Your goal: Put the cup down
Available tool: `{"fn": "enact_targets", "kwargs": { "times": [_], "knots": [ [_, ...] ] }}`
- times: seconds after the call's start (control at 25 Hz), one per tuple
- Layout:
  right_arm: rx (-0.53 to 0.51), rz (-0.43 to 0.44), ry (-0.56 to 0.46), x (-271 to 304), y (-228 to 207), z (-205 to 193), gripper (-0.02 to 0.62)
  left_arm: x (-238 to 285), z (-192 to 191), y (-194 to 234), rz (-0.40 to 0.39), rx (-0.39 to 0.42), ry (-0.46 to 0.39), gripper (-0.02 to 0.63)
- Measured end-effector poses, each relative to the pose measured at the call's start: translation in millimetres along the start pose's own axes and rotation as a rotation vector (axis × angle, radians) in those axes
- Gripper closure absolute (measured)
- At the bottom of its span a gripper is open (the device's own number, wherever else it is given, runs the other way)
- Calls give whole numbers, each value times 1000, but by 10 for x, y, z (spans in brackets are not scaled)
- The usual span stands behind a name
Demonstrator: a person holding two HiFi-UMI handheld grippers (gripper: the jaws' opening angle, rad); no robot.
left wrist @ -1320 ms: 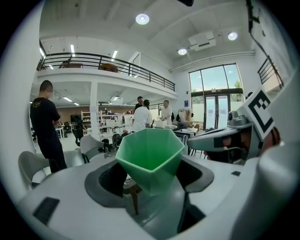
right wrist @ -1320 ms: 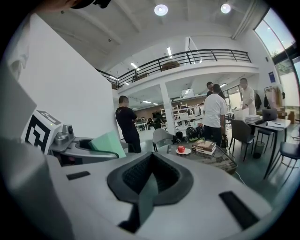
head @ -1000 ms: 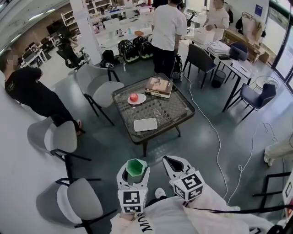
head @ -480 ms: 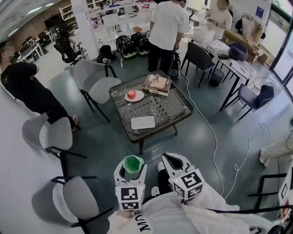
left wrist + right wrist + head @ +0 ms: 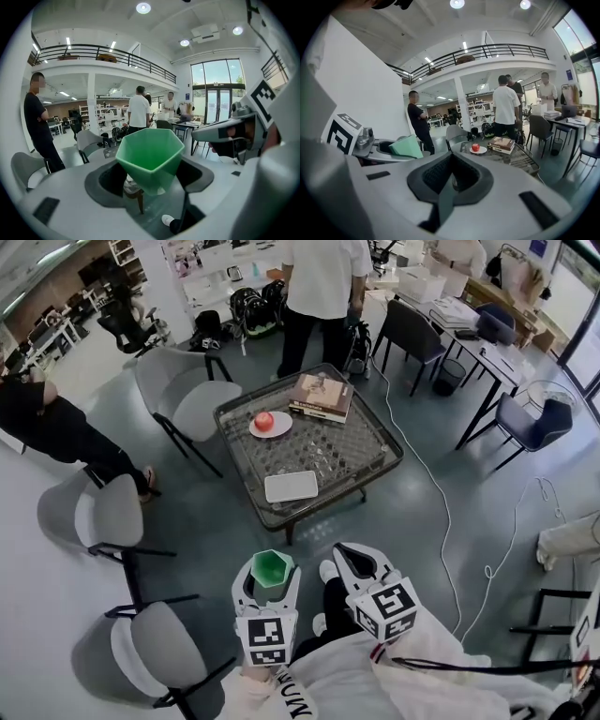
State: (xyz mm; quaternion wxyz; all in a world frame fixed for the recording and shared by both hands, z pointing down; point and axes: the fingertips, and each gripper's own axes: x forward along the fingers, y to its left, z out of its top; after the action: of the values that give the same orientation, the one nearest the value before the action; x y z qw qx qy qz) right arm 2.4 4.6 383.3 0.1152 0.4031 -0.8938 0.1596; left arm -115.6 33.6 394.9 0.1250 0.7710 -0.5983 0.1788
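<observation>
A green faceted cup (image 5: 273, 567) sits upright between the jaws of my left gripper (image 5: 271, 579), which is shut on it. In the left gripper view the cup (image 5: 150, 157) fills the middle between the dark pads (image 5: 107, 178). My right gripper (image 5: 354, 565) is held just right of it, shut with nothing in it; its pads (image 5: 461, 174) meet along a seam. Both are held low by my body, over the floor, short of the glass-topped coffee table (image 5: 330, 457). The cup (image 5: 407, 146) also shows at the left of the right gripper view.
The table carries an apple on a plate (image 5: 264, 422), stacked books (image 5: 321, 397) and a flat white slab (image 5: 292, 487). Grey chairs (image 5: 193, 401) (image 5: 105, 517) (image 5: 155, 652) stand left. A person (image 5: 319, 287) stands behind the table. A white cable (image 5: 441, 521) runs across the floor at right.
The cup stays in the left gripper. Both grippers keep about the same place in view. The table and room have shifted slightly in the head view as the camera moved.
</observation>
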Motion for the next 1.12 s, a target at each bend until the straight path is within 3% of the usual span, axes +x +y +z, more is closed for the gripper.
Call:
{"fn": "enact_targets", "kwargs": {
  "times": [0.52, 1.12],
  "knots": [
    [18, 26, 64, 978, -644, 26, 591, 1095, 141, 382, 17, 2, 54, 276],
    [48, 50, 131, 1910, -1190, -182, 591, 2132, -34, 675, 20, -10, 129, 276]
  ]
}}
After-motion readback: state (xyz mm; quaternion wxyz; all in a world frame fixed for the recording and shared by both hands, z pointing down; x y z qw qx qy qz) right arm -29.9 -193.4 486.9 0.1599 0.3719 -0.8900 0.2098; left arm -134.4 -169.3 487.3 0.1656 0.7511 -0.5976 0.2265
